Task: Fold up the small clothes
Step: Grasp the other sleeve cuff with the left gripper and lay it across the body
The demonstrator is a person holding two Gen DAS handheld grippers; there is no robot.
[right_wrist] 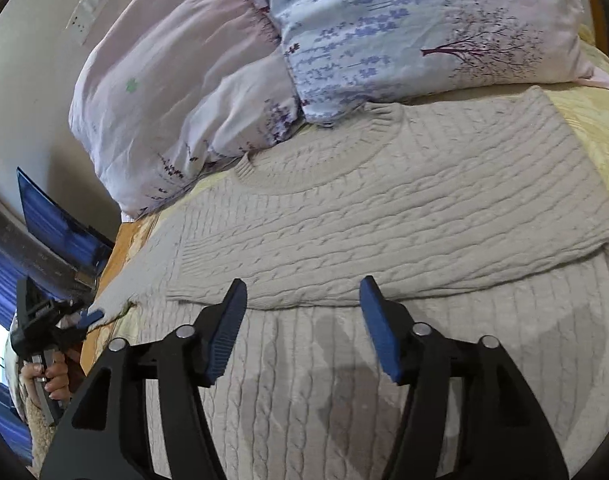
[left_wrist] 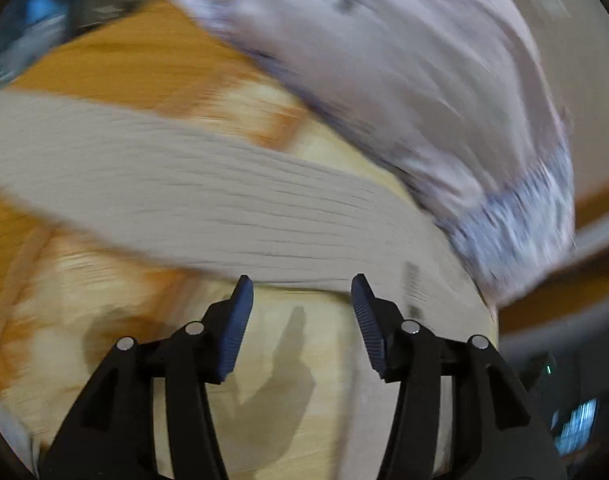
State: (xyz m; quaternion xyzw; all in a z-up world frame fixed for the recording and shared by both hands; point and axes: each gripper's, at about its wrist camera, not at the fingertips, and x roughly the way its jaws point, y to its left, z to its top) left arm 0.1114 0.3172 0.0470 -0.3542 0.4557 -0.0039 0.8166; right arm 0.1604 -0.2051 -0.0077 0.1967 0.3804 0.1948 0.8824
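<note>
A beige cable-knit sweater (right_wrist: pixel 384 216) lies flat on the bed, neck toward the pillows, with its right sleeve folded across the body. My right gripper (right_wrist: pixel 302 292) is open and empty, just above the sweater's lower body. My left gripper (left_wrist: pixel 302 292) is open, its view blurred by motion, with the sweater's left sleeve (left_wrist: pixel 184 200) stretched in front of its fingertips. In the right wrist view the left gripper (right_wrist: pixel 90 316) sits at the cuff of that sleeve (right_wrist: pixel 144 272) at the bed's left edge.
Two floral pillows (right_wrist: pixel 384 32) lie behind the sweater's neck. A yellow quilted bedspread (right_wrist: pixel 596 120) covers the bed. The orange wooden bed edge (right_wrist: pixel 116 248) is on the left, with a dark screen (right_wrist: pixel 52 216) and a wall switch (right_wrist: pixel 90 4) beyond.
</note>
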